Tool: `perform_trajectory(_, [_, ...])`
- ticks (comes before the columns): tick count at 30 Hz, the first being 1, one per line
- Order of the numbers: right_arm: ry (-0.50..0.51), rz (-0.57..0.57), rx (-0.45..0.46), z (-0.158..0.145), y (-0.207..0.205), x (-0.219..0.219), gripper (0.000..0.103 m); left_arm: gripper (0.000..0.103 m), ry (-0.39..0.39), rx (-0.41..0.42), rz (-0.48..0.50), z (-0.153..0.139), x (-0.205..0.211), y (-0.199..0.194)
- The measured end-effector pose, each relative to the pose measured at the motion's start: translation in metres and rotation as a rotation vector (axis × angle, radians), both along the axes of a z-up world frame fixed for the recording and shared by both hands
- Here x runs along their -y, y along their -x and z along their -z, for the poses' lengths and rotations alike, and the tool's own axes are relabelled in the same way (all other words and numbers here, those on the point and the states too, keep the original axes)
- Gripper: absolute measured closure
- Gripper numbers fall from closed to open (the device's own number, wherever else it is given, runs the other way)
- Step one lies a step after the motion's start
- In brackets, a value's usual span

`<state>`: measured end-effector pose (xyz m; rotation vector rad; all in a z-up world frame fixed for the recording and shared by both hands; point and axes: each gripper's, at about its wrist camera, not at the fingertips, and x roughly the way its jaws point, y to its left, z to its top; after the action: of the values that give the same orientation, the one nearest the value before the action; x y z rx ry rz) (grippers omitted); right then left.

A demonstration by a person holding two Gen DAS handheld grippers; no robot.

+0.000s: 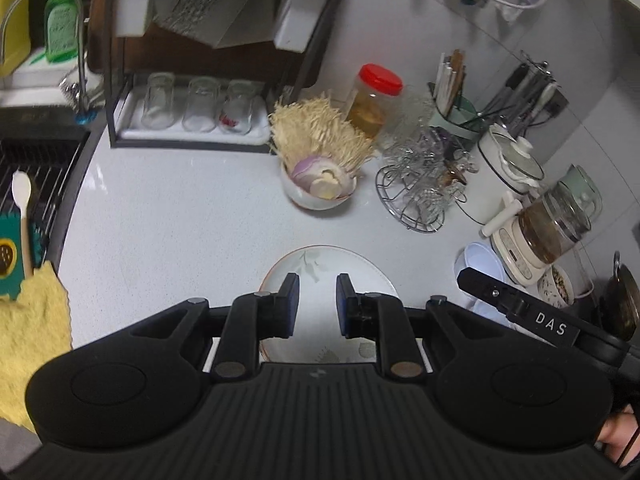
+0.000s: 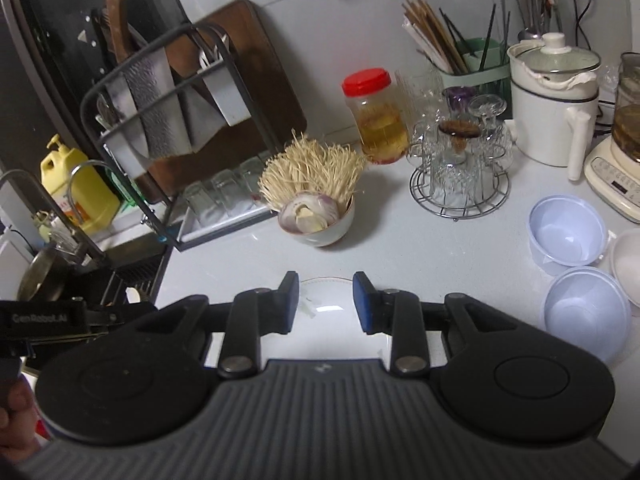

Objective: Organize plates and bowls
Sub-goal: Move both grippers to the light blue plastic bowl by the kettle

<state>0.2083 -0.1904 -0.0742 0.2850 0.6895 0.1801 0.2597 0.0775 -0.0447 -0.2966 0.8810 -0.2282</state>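
Observation:
A white plate with a leaf pattern (image 1: pixel 320 268) lies on the counter right under my left gripper (image 1: pixel 318 304), which is open and empty above it. The same plate (image 2: pixel 332 304) shows under my right gripper (image 2: pixel 326 302), also open and empty. A white bowl (image 1: pixel 320 196) with onion and enoki mushrooms stands farther back; it also shows in the right wrist view (image 2: pixel 320 228). Two pale blue plastic bowls (image 2: pixel 566 234) (image 2: pixel 586 312) sit at the right. A black dish rack (image 1: pixel 192 80) stands at the back left, also seen from the right wrist (image 2: pixel 160 120).
A sink (image 1: pixel 32 168) with tap lies left, a yellow cloth (image 1: pixel 28 336) at its edge. A red-lidded jar (image 2: pixel 376 116), a wire glass holder (image 2: pixel 460 168), a white pot (image 2: pixel 552 100) and a kettle (image 2: pixel 624 152) line the back right. A wok (image 1: pixel 622 304) sits far right.

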Motion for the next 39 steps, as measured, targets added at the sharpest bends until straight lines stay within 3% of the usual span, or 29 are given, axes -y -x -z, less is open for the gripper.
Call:
perform_trajectory(11, [0.018,0.011,0.061,-0.02,0.044,0.013,0.07,0.082,0.0,0.036,0.046,-0.009,0.028,0.033])
perform_trajectory(19, [0.043,0.04,0.073,-0.016,0.067,0.034,0.07,0.082,-0.009,0.047,0.085,-0.005,0.059,0.049])
perform_trajectory(39, [0.055,0.24,0.075,-0.011,0.117,0.081,0.07,0.082,0.005,0.071,0.285,0.003,0.121,0.055])
